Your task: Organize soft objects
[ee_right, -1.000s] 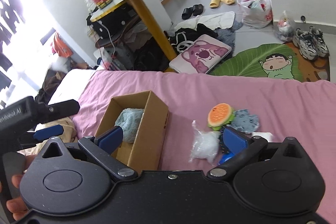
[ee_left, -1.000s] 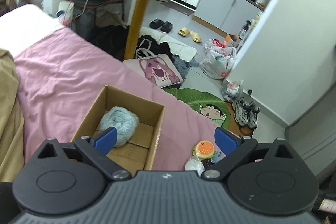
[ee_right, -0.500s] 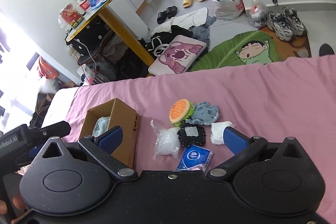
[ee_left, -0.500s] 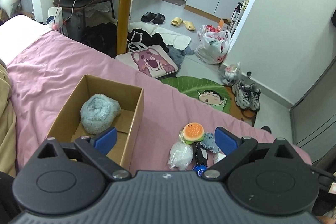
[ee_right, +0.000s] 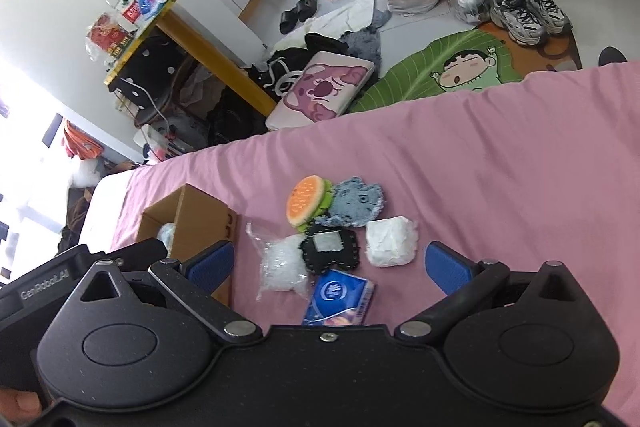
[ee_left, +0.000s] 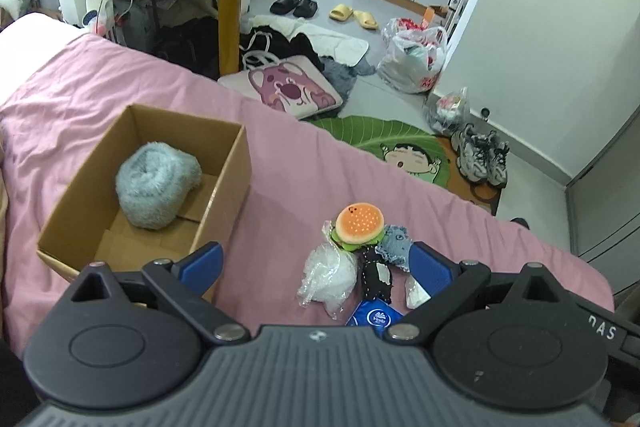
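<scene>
Left gripper (ee_left: 316, 263) hovers above the pink bedsheet (ee_left: 288, 163), jaws wide apart, empty; right gripper (ee_right: 330, 263) likewise spread, empty; cluster of soft items near the bed's front edge, orange burger plush (ee_right: 306, 205) farthest, blue tissue pack (ee_right: 340, 297) between right fingers; fluffy grey-blue ball (ee_left: 156, 183) inside open cardboard box (ee_left: 224, 183), left of the cluster.

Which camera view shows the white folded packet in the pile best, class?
The right wrist view: the white folded packet lies whole and uncovered on the pink bedsheet, right of the black patch. In the left wrist view only a sliver of it shows, hidden behind the left claw's finger.
</scene>
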A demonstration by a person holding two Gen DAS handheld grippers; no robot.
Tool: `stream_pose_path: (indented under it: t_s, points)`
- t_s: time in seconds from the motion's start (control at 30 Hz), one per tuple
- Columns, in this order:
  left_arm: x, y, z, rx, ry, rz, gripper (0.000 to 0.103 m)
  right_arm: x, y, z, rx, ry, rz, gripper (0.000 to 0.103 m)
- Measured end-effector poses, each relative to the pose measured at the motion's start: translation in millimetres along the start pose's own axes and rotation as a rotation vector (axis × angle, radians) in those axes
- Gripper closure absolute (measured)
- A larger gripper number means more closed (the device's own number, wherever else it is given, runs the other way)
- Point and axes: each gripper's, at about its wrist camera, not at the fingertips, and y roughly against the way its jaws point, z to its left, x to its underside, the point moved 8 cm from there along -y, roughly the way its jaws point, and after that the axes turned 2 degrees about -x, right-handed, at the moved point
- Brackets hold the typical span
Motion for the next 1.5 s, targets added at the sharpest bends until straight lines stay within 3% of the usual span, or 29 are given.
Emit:
stream_pose_path:
  t_s: [0.4,0.7,0.83,1.1,1.3,1.43,1.5]
  points:
    - [11.4,-46.9,-5.5,-0.029,0.021,0.056,0.008,-5.2,-22.3,-24.5,-0.012,-0.062,0.030,0.001]
    - [23.8,-85.0,-7.1,-0.056,0.028,0.120,0.020,-3.4,-45.8,-34.3,-0.005,-0.064,0.084,0.003]
    - [28.0,-102.1,-6.6,-0.061,0.045,0.155,0.032,-2.3,-56.6,-35.5,0.002,-0.053,0.114,0.009]
    - [35.7,-123.7,-1.4,-0.023,0.115,0.200,0.042,4.0,-78.3,-36.4,0.032,-0.013,0.176,0.016]
    - [36.6,-127.6,-4.8,0.042,0.153,0.221,0.064,7.8,-88.1,-38.1,0.060,0.012,0.200,0.027]
    - [35.1,-121.6,-2.8,0.056,0.171,0.218,0.075,9.1,-90.6,-38.6,0.079,0.033,0.205,0.059]
    - [33.9,-116.0,-0.4,0.053,0.171,0.207,0.075,9.3,-87.0,-37.7,0.074,0.038,0.196,0.060]
